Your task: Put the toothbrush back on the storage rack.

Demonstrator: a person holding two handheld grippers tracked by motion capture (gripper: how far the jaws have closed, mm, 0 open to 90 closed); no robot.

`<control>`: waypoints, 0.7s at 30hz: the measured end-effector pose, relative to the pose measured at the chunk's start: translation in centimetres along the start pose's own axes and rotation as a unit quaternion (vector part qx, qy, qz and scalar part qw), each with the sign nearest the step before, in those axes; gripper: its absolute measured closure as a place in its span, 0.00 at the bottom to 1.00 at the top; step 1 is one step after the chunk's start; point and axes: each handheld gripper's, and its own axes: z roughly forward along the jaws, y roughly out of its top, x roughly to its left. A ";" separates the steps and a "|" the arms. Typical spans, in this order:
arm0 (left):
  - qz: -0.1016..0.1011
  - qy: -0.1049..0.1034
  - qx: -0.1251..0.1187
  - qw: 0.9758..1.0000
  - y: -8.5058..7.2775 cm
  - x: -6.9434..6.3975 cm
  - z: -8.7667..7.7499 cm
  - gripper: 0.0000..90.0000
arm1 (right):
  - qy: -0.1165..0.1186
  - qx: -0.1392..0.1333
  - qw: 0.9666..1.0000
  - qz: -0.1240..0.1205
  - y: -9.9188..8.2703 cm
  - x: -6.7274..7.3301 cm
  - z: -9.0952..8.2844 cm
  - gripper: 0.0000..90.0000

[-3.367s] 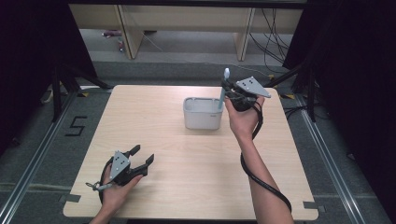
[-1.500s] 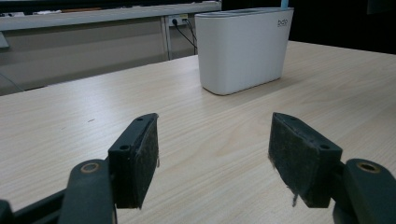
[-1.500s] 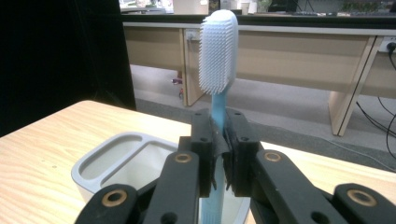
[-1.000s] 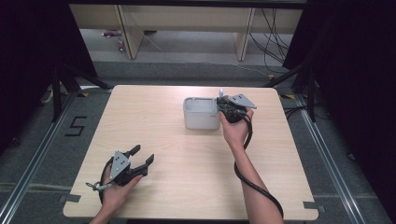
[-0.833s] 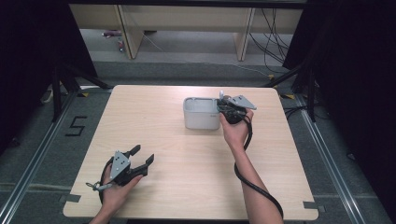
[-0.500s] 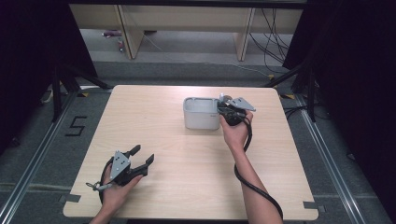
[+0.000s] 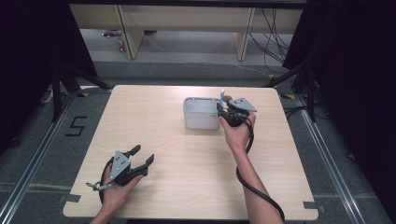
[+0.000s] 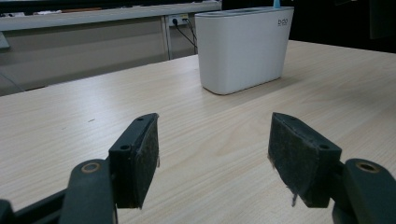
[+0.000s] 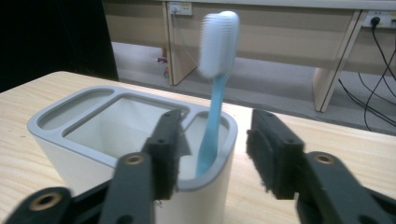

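Toothbrush (image 9: 215, 98), slim blue plastic, upright in rounded white-and-grey holder (image 9: 93, 140).

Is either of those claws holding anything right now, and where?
Nothing is held. The right gripper has just opened, leaving the toothbrush standing in the holder. The left gripper is open too.

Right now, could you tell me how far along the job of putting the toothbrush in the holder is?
Nearly done. The blue toothbrush stands in the end compartment of the white holder. The right gripper has just been opening, and its pads stand clear of the handle. The left gripper rests open, apart from the holder. Probably only drawing the right gripper away remains.
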 end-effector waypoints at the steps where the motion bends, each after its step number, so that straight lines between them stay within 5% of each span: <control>1: 0.000 0.000 0.000 1.000 0.0 0.0 0.0 0.37 | 0.006 0.003 1.000 0.002 0.0 -0.2 -0.1 0.55; 4: 0.001 0.001 0.000 1.000 0.0 0.0 0.0 0.37 | 0.002 0.009 1.000 0.016 0.0 -0.5 -0.7 0.52; 13: 0.002 0.002 0.000 1.000 0.0 -0.1 0.0 0.37 | 0.006 0.025 1.000 0.004 -0.6 -1.4 -2.8 0.49; 15: 0.002 0.001 -0.007 1.000 0.0 0.0 0.2 0.37 | 0.011 0.033 0.999 0.020 -1.0 -1.4 -3.4 0.49; 16: 0.002 0.000 -0.009 1.000 -0.1 0.0 0.2 0.37 | 0.014 0.029 0.999 -0.002 -1.1 -1.8 -3.5 0.49; 21: 0.001 0.004 0.000 1.000 0.0 -0.1 0.0 0.37 | 0.021 0.047 0.999 0.009 -2.3 -2.1 -4.7 0.48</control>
